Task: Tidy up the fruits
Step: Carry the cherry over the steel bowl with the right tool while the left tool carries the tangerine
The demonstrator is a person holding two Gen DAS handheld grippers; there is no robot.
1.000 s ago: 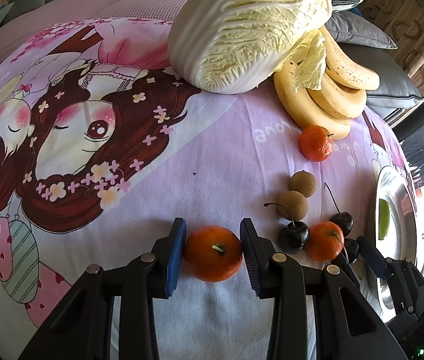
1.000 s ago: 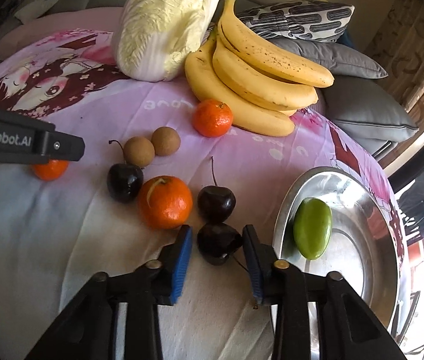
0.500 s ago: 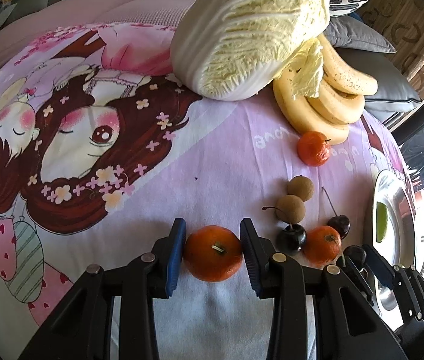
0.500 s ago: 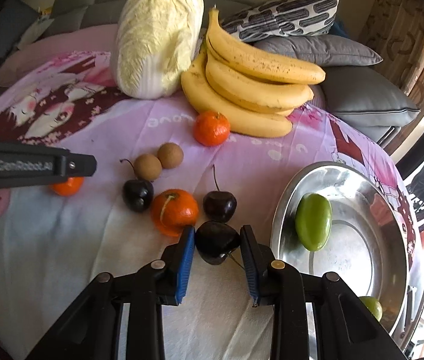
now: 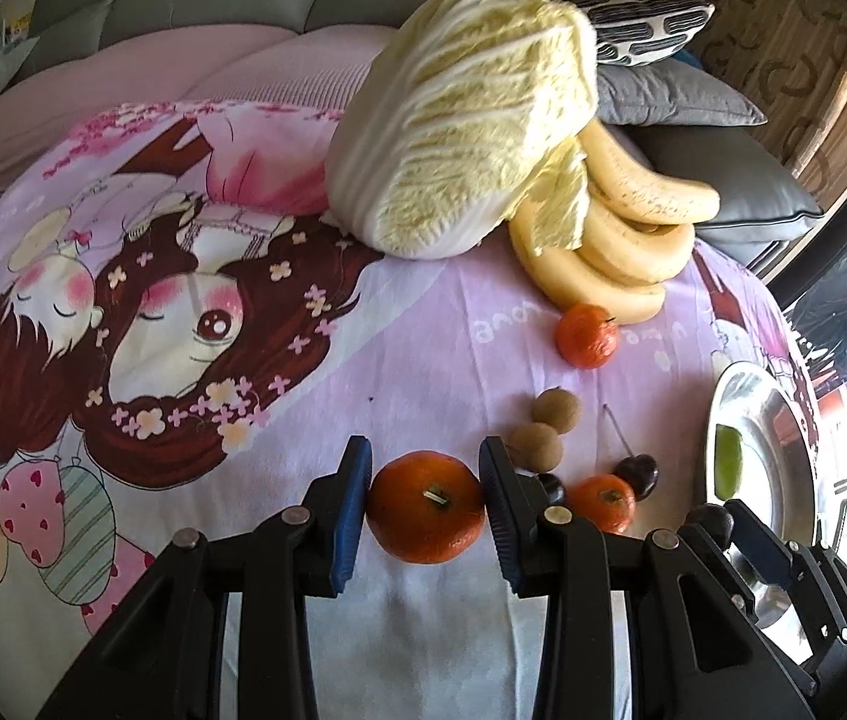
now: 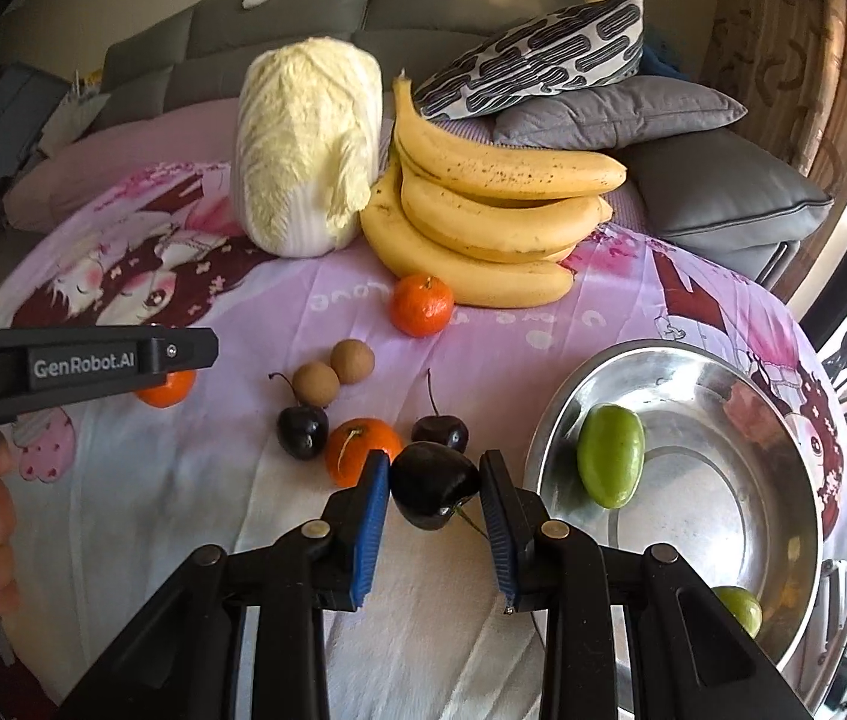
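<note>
My left gripper (image 5: pixel 426 507) is shut on a tangerine (image 5: pixel 426 504), held above the cartoon-print cloth. My right gripper (image 6: pixel 434 495) is shut on a dark cherry (image 6: pixel 432 483), lifted off the cloth, left of the steel bowl (image 6: pixel 723 372). The bowl holds two green fruits (image 6: pixel 610 455). On the cloth lie a tangerine (image 6: pixel 360 447), two cherries (image 6: pixel 302 431), two brown longans (image 6: pixel 333 373) and another tangerine (image 6: pixel 422 304) by the bananas (image 6: pixel 483 222). The right gripper with its cherry also shows in the left wrist view (image 5: pixel 717 531).
A napa cabbage (image 6: pixel 306 150) and the banana bunch stand at the back of the cloth. Grey and patterned cushions (image 6: pixel 615 102) lie behind them on a sofa. The steel bowl (image 5: pixel 783 420) sits at the right edge.
Both grippers have risen: the left lifted its tangerine and the right closed on the cherry and lifted it off the cloth. The scene looks farther below in both views.
</note>
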